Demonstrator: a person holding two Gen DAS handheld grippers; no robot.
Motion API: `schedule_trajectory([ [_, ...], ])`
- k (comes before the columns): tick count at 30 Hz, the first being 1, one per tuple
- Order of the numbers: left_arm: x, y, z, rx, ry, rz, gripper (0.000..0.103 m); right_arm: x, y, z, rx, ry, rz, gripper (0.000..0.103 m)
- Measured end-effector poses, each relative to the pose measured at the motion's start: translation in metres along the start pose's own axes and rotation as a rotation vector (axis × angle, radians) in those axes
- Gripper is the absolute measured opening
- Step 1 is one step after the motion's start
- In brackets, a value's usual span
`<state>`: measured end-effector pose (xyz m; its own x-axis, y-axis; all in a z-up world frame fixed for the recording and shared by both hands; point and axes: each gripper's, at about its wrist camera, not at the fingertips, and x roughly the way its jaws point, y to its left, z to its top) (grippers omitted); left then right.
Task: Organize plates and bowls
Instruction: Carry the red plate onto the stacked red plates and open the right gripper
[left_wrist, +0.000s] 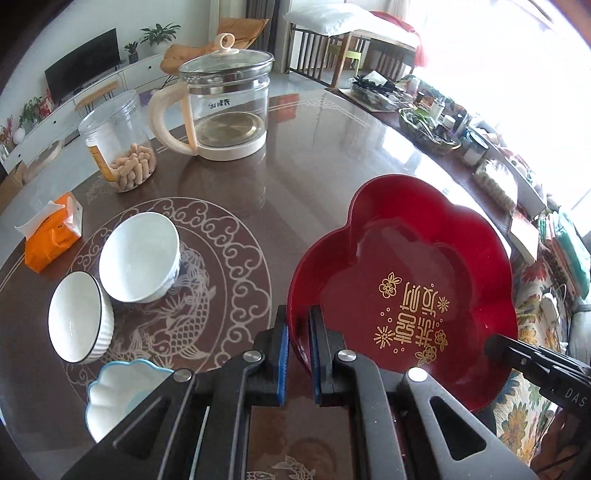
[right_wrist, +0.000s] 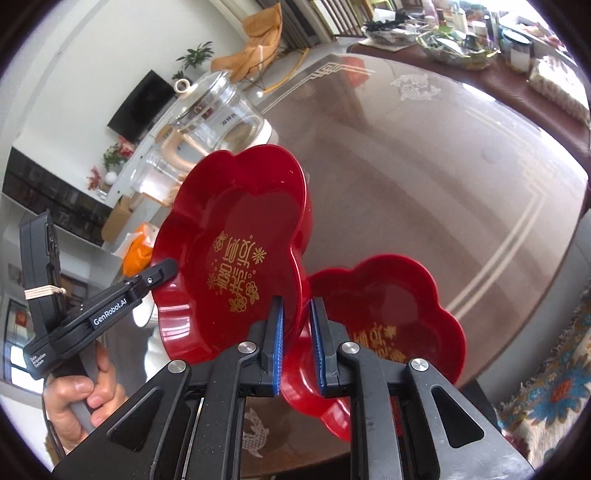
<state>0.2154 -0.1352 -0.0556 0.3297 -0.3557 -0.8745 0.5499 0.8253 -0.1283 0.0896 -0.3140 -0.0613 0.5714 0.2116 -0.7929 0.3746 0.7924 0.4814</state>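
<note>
A red flower-shaped plate (left_wrist: 406, 273) with gold characters inside is hanging above the brown glass-topped table (left_wrist: 295, 155), carried by both claws at once: the left gripper (left_wrist: 298, 332) is clamping its blue pads onto the rim nearest that camera, one finger outside the wall and one inside, and the right gripper (right_wrist: 297, 325) is pinching the opposite rim in the same way, so the plate is tilting with its inside facing the right wrist camera. In the left wrist view the tip of the right gripper is showing at the plate's lower right rim; in the right wrist view the left gripper's black body is reaching in from the left, with a person's hand (right_wrist: 79, 398) wrapping its grey handle. A second red flower-shaped plate (right_wrist: 391, 325) is sitting on the table just under and behind the lifted one, close to the near edge. Toward the table's left side a white bowl (left_wrist: 140, 258) and a ribbed white bowl with a dark rim (left_wrist: 79, 317) are standing side by side, nearly touching, and a scalloped white dish with a blue edge (left_wrist: 118, 391) is lying nearer the camera, partly hidden by the left gripper. Farther back a glass kettle with a cream handle (left_wrist: 225, 107) and a clear jar of snacks (left_wrist: 118, 144) are standing, with an orange tissue pack (left_wrist: 51, 232) by the left edge
</note>
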Motion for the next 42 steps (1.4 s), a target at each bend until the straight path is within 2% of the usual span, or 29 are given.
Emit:
schedule_trajectory([
  [3, 0.004, -0.026, -0.021, 0.037, 0.003, 0.005, 0.009, -0.013, -0.018, -0.025, 0.031, -0.009, -0.029, 0.017],
  [6, 0.02, -0.041, -0.031, 0.045, 0.024, 0.008, 0.009, -0.007, -0.037, -0.041, 0.066, 0.003, -0.06, 0.017],
  [9, 0.037, -0.052, -0.036, 0.051, 0.058, 0.007, 0.009, 0.004, -0.056, -0.049, 0.106, 0.022, -0.078, 0.017],
  [14, 0.054, -0.072, -0.045, 0.107, 0.084, 0.049, 0.009, 0.007, -0.077, -0.053, 0.137, 0.011, -0.115, 0.016],
  [24, 0.063, -0.076, -0.054, 0.139, 0.097, 0.109, 0.012, 0.007, -0.076, -0.06, 0.04, -0.02, -0.188, 0.017],
  [33, 0.05, -0.072, -0.066, 0.122, 0.092, 0.07, 0.018, 0.024, -0.07, -0.047, -0.088, -0.005, -0.272, 0.017],
  [42, 0.047, -0.075, -0.077, 0.128, 0.107, 0.055, 0.02, 0.029, -0.066, -0.036, -0.151, 0.002, -0.314, 0.018],
])
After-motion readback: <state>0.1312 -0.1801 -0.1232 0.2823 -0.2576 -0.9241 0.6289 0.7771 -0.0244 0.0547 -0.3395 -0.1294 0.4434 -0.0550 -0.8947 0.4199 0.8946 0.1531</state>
